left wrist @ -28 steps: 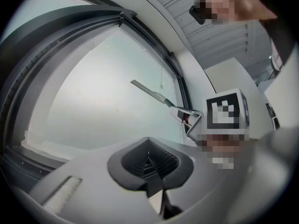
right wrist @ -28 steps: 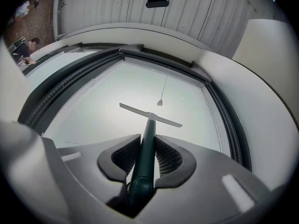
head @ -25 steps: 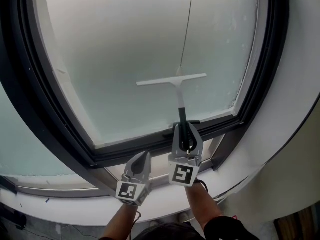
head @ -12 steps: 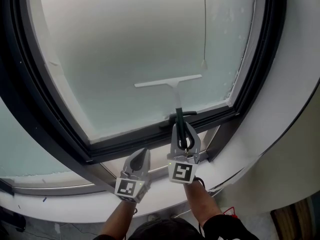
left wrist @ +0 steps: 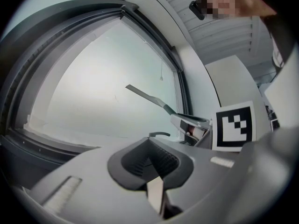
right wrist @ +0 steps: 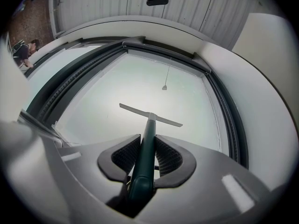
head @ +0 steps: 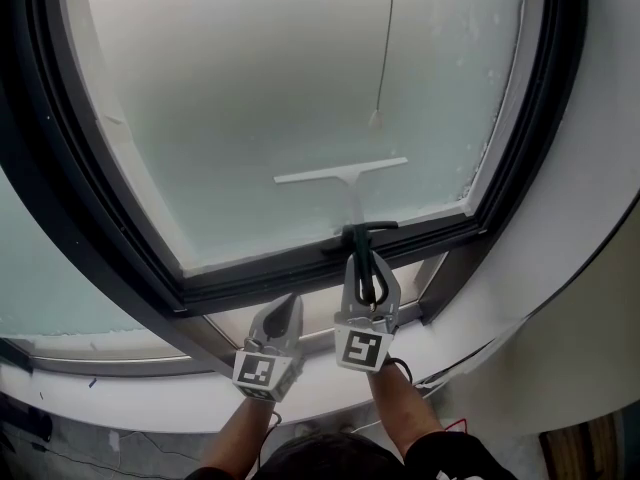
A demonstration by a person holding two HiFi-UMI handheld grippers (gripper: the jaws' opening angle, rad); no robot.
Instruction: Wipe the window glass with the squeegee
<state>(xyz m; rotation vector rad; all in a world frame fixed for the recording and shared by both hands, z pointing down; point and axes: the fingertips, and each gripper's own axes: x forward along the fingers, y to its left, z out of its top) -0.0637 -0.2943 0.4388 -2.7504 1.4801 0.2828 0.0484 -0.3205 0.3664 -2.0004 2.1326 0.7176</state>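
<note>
A squeegee with a white blade and a dark green handle lies against the frosted window glass, its blade low on the pane. My right gripper is shut on the handle, which runs between the jaws in the right gripper view. My left gripper hangs below the window frame, left of the right one. Its jaws are closed together with nothing between them. The squeegee blade shows from the side in the left gripper view.
A dark window frame borders the pane, with a white sill below. A thin pull cord with a small weight hangs in front of the glass above the blade. A white wall curves off at the right.
The blade has stayed low on the pane, with only small shifts. The hanging cord swung to the right and came back toward the left, its weight now above the blade.
</note>
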